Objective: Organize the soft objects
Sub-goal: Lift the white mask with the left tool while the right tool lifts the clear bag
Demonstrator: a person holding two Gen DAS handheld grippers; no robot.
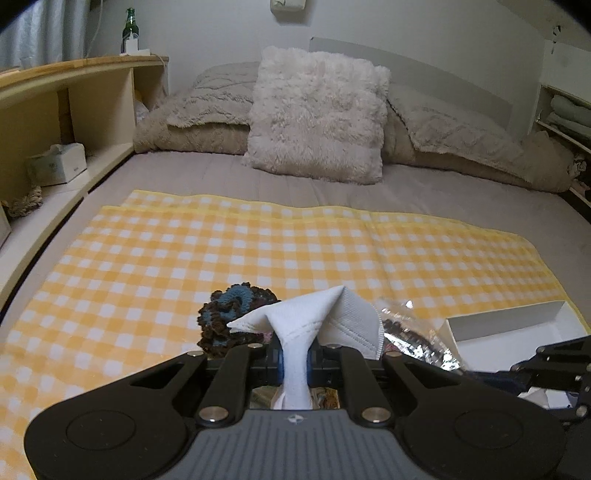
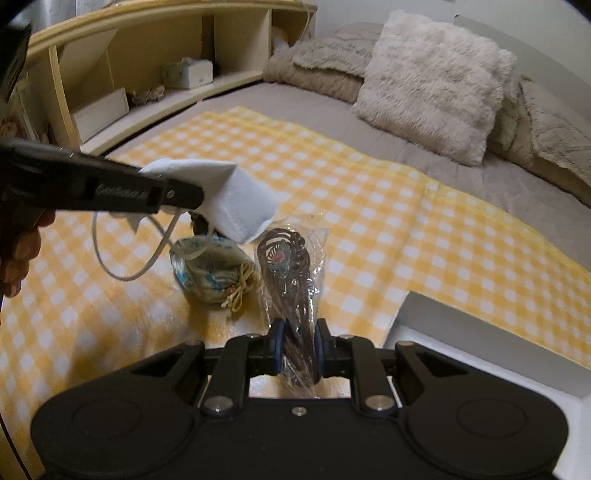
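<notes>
Left tongs (image 1: 295, 363) pinch the white mask (image 1: 314, 314); right tongs (image 2: 297, 349) clamp the plastic packet (image 2: 291, 266)

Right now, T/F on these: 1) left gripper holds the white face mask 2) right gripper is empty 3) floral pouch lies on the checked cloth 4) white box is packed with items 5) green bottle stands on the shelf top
1) True: the left gripper is shut on the white face mask.
2) False: the right gripper is shut on a clear packet.
3) True: the floral pouch lies on the checked cloth.
4) False: the part of the white box in view shows nothing inside.
5) True: the green bottle stands upright on the shelf top.
</notes>
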